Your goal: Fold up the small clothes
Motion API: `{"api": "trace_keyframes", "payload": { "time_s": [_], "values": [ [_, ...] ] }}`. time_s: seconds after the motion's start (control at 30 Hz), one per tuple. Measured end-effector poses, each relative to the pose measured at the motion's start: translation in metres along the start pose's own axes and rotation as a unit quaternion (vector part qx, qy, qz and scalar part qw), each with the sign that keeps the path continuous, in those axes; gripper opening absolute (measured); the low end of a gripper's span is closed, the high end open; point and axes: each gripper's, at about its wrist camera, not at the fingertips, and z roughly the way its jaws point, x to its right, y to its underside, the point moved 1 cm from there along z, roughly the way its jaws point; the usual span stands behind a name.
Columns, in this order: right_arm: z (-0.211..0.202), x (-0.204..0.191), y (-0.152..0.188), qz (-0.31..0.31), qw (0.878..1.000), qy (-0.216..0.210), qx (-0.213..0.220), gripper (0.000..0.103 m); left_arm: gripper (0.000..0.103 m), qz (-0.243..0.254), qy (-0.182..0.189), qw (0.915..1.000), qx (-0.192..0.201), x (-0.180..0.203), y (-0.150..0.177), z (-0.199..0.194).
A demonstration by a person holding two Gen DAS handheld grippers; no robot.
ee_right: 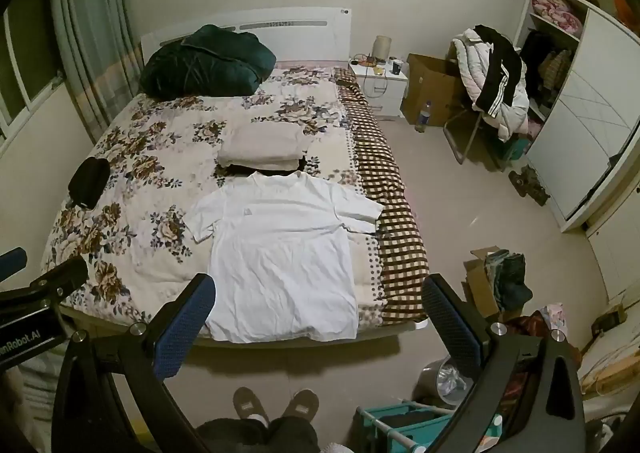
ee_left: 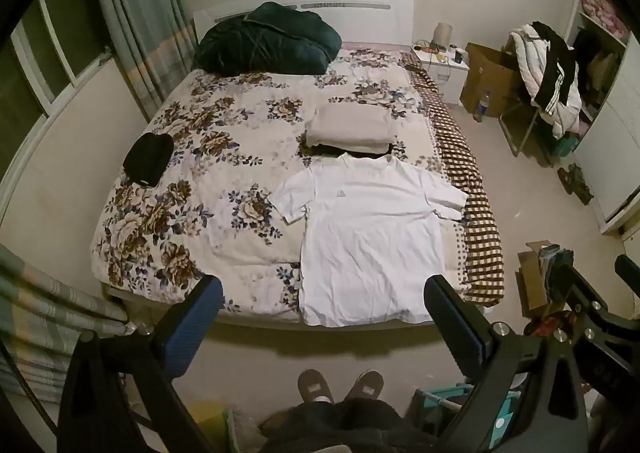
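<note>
A white T-shirt (ee_left: 368,229) lies spread flat, front up, at the near right of the floral bed (ee_left: 192,157); it also shows in the right wrist view (ee_right: 280,249). Beyond its collar lies a folded beige stack (ee_left: 352,125) over something dark. A small black garment (ee_left: 148,165) lies at the bed's left. My left gripper (ee_left: 324,293) is open and empty, held above the foot of the bed in front of the shirt's hem. My right gripper (ee_right: 320,297) is open and empty, also short of the bed's near edge, to the right of the left one.
A dark green duvet (ee_left: 268,41) sits by the headboard. A checked blanket (ee_left: 476,221) hangs along the bed's right edge. On the right floor are a cardboard box of clothes (ee_right: 500,285), a chair draped with jackets (ee_right: 496,81), a nightstand (ee_right: 380,81) and a wardrobe (ee_right: 592,125). My slippered feet (ee_right: 276,405) stand below.
</note>
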Motion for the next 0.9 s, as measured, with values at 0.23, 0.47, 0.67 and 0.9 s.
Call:
{"api": "trace_keyframes", "payload": {
  "time_s": [0.23,0.47,0.67,0.9],
  "values": [
    [-0.002,0.002,-0.001,0.003,1.0,-0.003,-0.001,0.103,0.103,0.006,0.004,1.0,-0.005,0.001,-0.003,0.007],
    [-0.005,0.0,0.0,0.003,1.0,-0.006,-0.002,0.103,0.103,-0.001,-0.001,1.0,0.004,0.001,0.001,0.0],
    [-0.008,-0.004,-0.001,0.006,1.0,-0.008,-0.002,0.103,0.103,-0.002,0.001,1.0,0.001,-0.004,-0.007,-0.007],
    [-0.013,0.004,-0.003,0.006,1.0,-0.009,-0.002,0.103,0.103,-0.003,-0.001,1.0,0.004,-0.003,-0.003,-0.01]
  ]
}}
